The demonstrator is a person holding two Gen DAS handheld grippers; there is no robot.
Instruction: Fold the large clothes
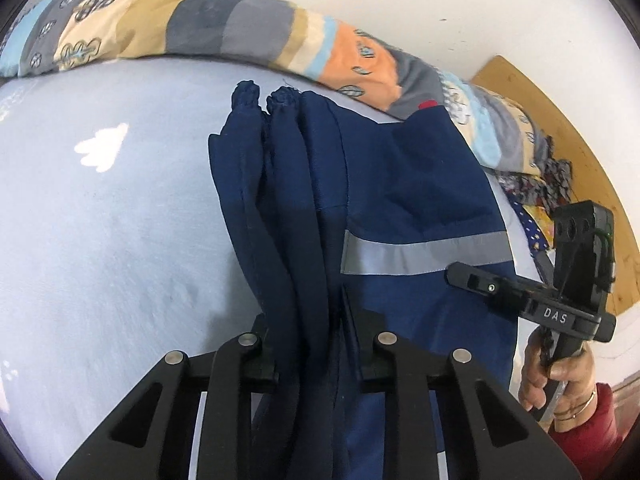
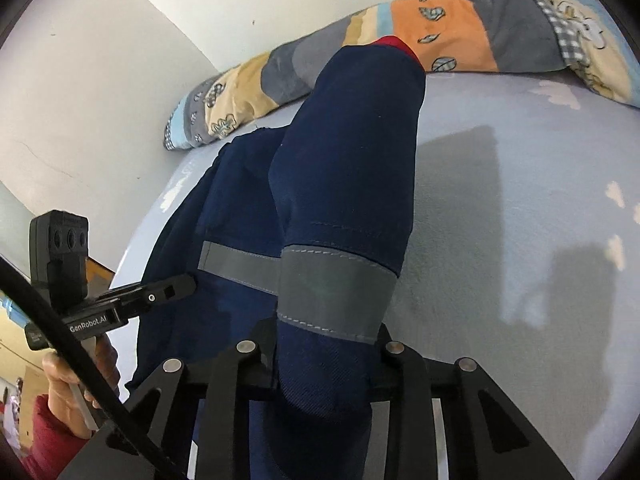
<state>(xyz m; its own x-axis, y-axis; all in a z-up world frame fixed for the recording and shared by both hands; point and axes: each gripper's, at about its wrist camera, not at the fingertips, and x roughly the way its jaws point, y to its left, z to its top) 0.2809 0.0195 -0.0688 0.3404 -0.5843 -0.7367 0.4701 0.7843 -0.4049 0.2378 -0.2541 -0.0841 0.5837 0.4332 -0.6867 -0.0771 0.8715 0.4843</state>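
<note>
On the pale blue bed sheet (image 1: 100,240), both the left gripper (image 1: 318,364) and right gripper (image 2: 322,364) pinch the navy garment (image 1: 400,184); fingertips hidden by cloth.

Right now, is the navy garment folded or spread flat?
Neither: bunched and lifted. The garment hangs in long folds from both grippers, left and right, jaws shut on it, above the bed.

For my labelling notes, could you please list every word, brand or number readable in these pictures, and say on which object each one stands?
"DAS": white letters on the black body of the right gripper, seen from the left wrist view.
"GenRobot.AI": white letters on the black body of the left gripper, seen from the right wrist view.
A smaller mark beside "GenRobot.AI" is too blurred to read.
</note>
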